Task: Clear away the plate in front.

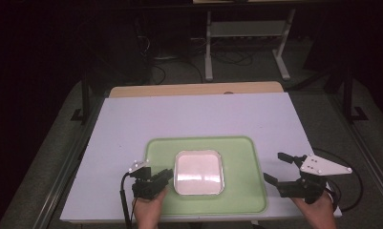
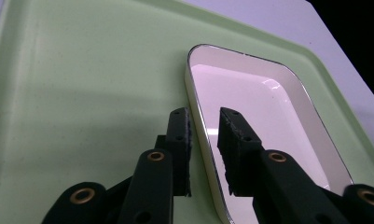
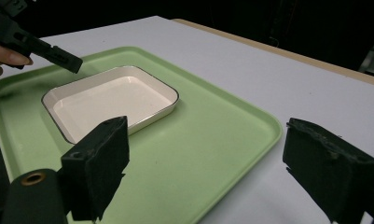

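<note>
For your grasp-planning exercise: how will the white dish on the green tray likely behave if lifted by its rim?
The white dish looks rigid and glossy, so probably slippery between the left gripper jaws straddling its rim. Shallow and flat-bottomed, it seems unlikely to tip, though it might slide on the smooth green tray.

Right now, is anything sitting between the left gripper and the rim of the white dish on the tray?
Nothing visible. The left gripper is open with its jaws astride the near rim of the white dish, one outside over the green tray, one inside. The right gripper is apart, at the tray's far side.
</note>
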{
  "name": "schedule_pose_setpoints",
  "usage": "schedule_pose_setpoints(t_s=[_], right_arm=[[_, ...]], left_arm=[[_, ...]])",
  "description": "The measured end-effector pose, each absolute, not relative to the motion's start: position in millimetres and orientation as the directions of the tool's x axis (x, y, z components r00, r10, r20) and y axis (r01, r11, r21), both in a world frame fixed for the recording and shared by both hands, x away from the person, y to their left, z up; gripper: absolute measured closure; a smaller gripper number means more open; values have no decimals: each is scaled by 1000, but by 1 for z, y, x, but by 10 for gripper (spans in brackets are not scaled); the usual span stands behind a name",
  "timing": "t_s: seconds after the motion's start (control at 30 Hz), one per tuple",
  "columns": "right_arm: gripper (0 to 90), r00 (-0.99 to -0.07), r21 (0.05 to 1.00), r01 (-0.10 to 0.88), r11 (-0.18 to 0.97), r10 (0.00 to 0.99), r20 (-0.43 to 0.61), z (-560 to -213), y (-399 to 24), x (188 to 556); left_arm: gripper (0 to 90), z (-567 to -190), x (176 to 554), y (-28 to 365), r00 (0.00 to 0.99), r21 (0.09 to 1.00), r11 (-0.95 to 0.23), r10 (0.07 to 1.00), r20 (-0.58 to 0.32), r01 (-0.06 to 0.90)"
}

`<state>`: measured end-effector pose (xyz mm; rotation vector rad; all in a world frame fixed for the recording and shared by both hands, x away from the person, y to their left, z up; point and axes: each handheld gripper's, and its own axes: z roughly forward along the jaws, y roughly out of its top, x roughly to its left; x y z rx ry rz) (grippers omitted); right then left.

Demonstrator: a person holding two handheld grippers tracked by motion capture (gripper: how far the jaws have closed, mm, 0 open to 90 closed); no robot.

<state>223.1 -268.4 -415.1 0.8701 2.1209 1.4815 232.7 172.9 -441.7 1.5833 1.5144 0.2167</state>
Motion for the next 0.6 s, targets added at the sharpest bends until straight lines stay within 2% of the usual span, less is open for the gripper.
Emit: schedule_pose_setpoints(t_s=[0.6], right_arm=[[137, -713, 929, 271, 251, 701, 19, -417, -269, 224]], left_arm=[[592, -430, 242, 169, 388, 770, 23, 853, -348, 638]])
